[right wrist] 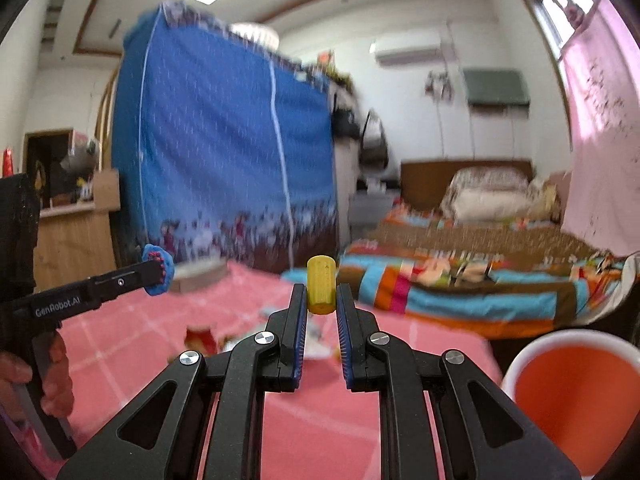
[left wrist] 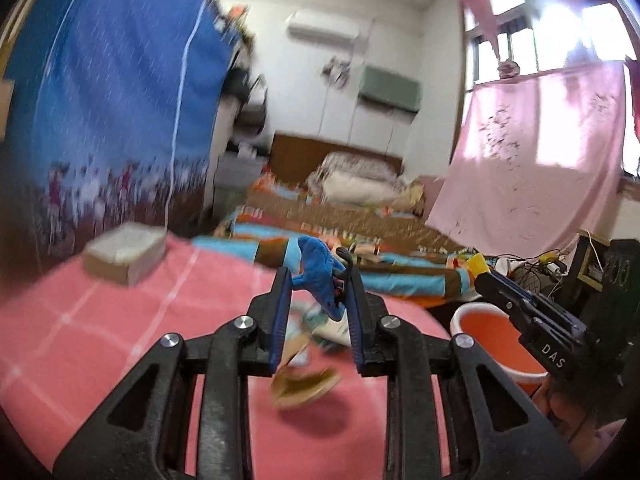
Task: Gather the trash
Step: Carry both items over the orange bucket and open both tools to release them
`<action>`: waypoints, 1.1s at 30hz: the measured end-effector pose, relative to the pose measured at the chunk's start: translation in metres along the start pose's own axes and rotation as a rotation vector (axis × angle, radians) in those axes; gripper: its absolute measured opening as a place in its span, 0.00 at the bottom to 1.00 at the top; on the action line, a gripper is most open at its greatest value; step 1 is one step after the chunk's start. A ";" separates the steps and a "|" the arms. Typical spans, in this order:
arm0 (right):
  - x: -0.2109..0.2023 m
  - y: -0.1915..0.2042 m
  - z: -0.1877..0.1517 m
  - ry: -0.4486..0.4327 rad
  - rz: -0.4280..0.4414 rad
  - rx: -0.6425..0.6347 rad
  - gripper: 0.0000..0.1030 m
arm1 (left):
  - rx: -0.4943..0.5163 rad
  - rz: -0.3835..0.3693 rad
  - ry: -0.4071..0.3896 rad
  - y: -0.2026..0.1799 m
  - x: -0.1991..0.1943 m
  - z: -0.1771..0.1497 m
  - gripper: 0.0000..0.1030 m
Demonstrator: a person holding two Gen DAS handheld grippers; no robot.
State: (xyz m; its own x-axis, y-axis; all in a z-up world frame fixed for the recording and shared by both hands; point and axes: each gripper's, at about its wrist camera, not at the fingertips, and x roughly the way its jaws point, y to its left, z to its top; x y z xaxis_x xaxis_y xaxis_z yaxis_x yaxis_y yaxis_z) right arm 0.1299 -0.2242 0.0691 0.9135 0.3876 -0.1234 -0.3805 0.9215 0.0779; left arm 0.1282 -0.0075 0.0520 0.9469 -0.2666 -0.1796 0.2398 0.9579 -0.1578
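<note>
Above the pink checked desk (left wrist: 120, 320), both tools are held up, roughly level. Left tool (left wrist: 318, 280) pinches a blue soft item (left wrist: 320, 268) between its pads; same item seen side-on from the right wrist view (right wrist: 158, 270). Right tool (right wrist: 322, 292) is clamped on a small yellow ribbed cylinder (right wrist: 321, 290). Blurred scraps of paper trash (left wrist: 304, 384) lie on the desk below. Orange bin with white rim (right wrist: 576, 396) stands just beside the desk's right edge. Cardboard box (left wrist: 128, 252) far left.
</note>
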 end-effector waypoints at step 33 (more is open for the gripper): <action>-0.095 -0.157 -0.004 -0.057 -0.469 0.292 0.13 | 0.112 -0.450 0.317 -0.213 0.098 -0.019 0.30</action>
State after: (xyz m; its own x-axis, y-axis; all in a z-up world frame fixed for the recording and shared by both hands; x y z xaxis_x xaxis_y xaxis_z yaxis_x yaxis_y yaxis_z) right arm 0.1022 -0.4053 0.0651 0.9848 -0.0725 -0.1577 0.1176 0.9469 0.2991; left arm 0.1655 -0.2398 0.0497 0.6397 -0.6538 -0.4041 0.6426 0.7434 -0.1855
